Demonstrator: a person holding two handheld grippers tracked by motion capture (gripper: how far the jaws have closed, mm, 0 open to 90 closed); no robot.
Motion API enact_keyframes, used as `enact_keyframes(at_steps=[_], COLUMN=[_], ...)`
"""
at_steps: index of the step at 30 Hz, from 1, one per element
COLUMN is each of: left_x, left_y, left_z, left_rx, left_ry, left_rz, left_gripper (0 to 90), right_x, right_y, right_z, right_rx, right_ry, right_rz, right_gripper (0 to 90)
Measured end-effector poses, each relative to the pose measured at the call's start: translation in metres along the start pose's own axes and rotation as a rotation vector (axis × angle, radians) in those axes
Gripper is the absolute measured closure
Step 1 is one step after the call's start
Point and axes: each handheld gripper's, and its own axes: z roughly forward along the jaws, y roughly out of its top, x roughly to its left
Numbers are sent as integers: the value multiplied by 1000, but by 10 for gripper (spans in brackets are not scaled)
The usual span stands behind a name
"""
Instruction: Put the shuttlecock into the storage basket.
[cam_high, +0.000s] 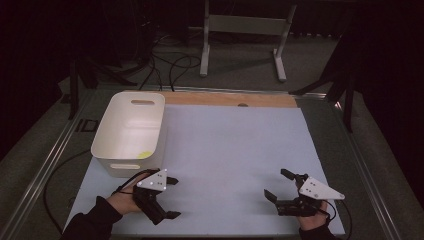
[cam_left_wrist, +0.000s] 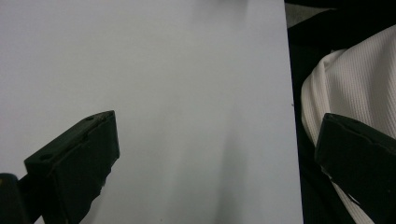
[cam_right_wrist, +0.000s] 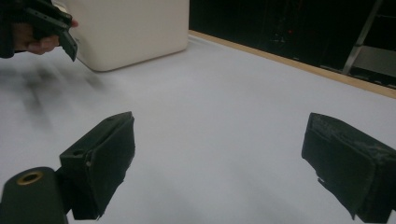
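Black blocky left gripper (cam_high: 172, 197), right gripper (cam_high: 276, 185) agape; smooth white bin (cam_high: 131, 131).

Each black claw, left (cam_high: 172, 197) and right (cam_high: 278, 185), carries a grey three-cornered plate dotted with screws. The person wears dark sleeves (cam_high: 92, 220) and a white ribbed top (cam_left_wrist: 355, 88).

dim, underexposed frames; dark surroundings, soft shadows on the pale table mat (cam_high: 235, 150), slight blur up close.
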Motion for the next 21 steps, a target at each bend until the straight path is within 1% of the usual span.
enact_keyframes(at_steps=[6,13,15,21], left_x=[0,-1,-3,-6], left_y=[-13,-22,-25,-31], left_z=[-7,-16,-17,-20], left_rx=[-21,-37,-43,-52], left_ry=[21,49,60,114], left_rz=[-22,-39,-46,-56], left_gripper=[2,2,2,2], right_x=[0,-1,-1,-2], right_y=[0,-1,-2,-3], right_z=[0,1,1,2], right_rx=[2,4,6,15], right_ry=[0,0,1,0], right_rz=[-1,6,6,8], right_gripper=[94,94,94,94])
